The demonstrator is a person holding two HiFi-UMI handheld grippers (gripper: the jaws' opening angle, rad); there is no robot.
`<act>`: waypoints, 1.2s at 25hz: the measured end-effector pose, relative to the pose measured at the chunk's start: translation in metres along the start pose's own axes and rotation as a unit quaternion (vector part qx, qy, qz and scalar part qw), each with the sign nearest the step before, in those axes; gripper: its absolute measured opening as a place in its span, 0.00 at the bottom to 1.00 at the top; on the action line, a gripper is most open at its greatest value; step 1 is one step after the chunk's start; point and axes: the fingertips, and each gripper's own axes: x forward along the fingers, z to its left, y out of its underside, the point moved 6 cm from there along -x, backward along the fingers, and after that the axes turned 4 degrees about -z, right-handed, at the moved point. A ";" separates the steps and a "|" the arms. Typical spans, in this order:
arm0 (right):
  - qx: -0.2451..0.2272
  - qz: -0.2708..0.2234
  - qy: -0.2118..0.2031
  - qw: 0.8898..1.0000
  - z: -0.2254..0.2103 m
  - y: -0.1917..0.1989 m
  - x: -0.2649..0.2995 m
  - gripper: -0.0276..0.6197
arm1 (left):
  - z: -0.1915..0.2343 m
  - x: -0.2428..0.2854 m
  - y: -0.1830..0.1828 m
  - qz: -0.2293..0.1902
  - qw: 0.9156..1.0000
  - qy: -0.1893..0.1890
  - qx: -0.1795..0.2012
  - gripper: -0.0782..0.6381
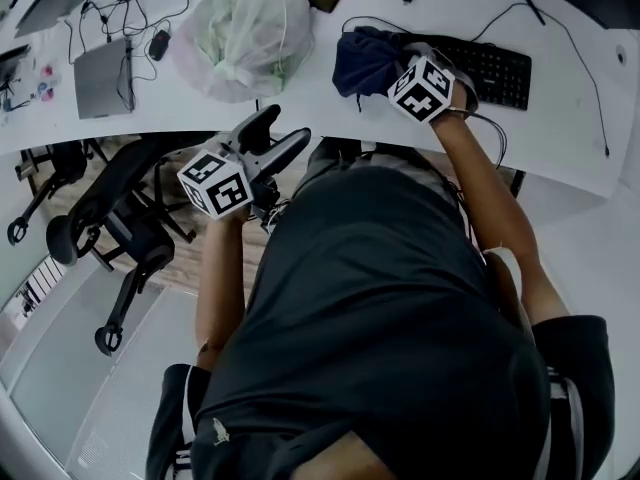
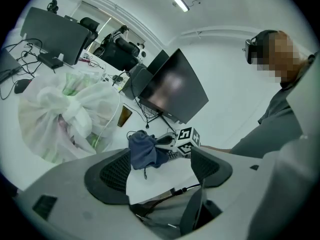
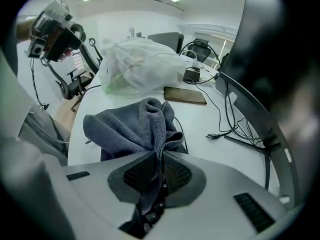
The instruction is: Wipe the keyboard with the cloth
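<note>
Right gripper view: tool (image 3: 161, 158) grips cloth (image 3: 127, 129); keyboard (image 3: 150, 216) legends illegible.

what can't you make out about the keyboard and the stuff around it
- Head view: the keyboard has its left end under the cloth.
- Right gripper view: the right tool, shut on the cloth, hides all but a few keys.
- Head view: contents of the plastic bag are too hazy to name.

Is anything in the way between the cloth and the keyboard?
Nothing I can see. The cloth, pinched in the jaws of the right gripper, hangs right over the left end of the keyboard.
</note>
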 end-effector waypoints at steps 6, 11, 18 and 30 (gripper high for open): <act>-0.124 -0.036 -0.088 0.988 0.071 -0.041 0.014 0.11 | -0.002 0.002 0.004 0.014 1.000 0.006 0.001 0.60; 0.012 0.029 0.034 0.999 -0.024 0.030 -0.017 0.11 | 0.000 -0.005 0.004 0.009 1.000 0.006 0.007 0.60; -0.074 -0.004 -0.029 0.997 0.043 -0.022 -0.008 0.11 | -0.003 0.002 0.016 0.021 1.000 0.016 -0.001 0.60; 0.016 -0.096 -0.068 0.993 0.007 -0.022 -0.032 0.35 | 0.002 -0.004 0.022 0.014 1.000 0.010 -0.009 0.60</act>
